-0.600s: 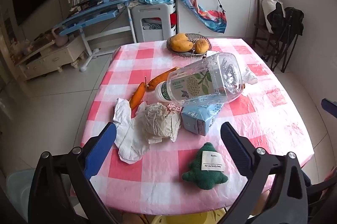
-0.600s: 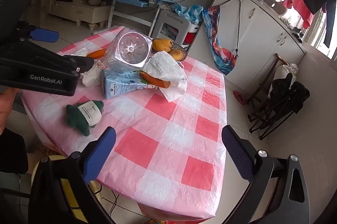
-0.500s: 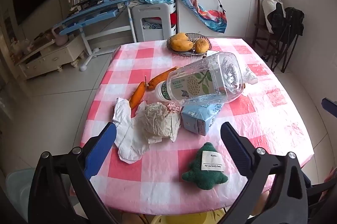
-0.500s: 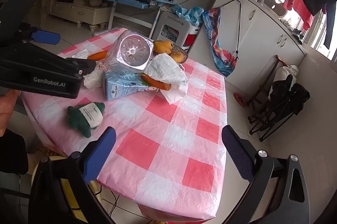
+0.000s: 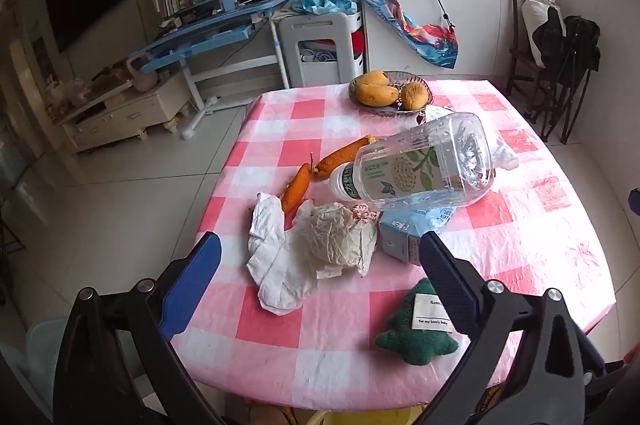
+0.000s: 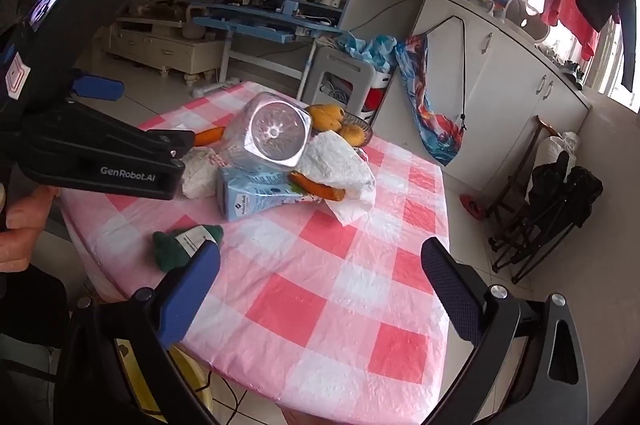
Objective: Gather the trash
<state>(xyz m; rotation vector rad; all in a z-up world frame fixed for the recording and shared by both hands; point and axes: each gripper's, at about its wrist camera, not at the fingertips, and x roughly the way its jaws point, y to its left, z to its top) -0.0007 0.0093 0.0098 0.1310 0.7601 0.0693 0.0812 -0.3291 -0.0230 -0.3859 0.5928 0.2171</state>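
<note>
Left gripper (image 5: 316, 257) is spread wide and empty, hovering directly before the crumpled paper (image 5: 332, 245) near my table edge. Right gripper (image 6: 320, 265), also spread, stands farther off. Behind lies the empty bottle (image 5: 416, 165), long axis crosswise, neck pointing left.

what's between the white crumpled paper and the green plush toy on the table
Only bare checkered tablecloth lies between the crumpled paper and the green plush toy, seen in the left wrist view.

Table (image 5: 532, 225) w/ carrots (image 5: 296, 185), carton (image 5: 404, 237), paper (image 5: 332, 241), toy (image 5: 416, 333).
</note>
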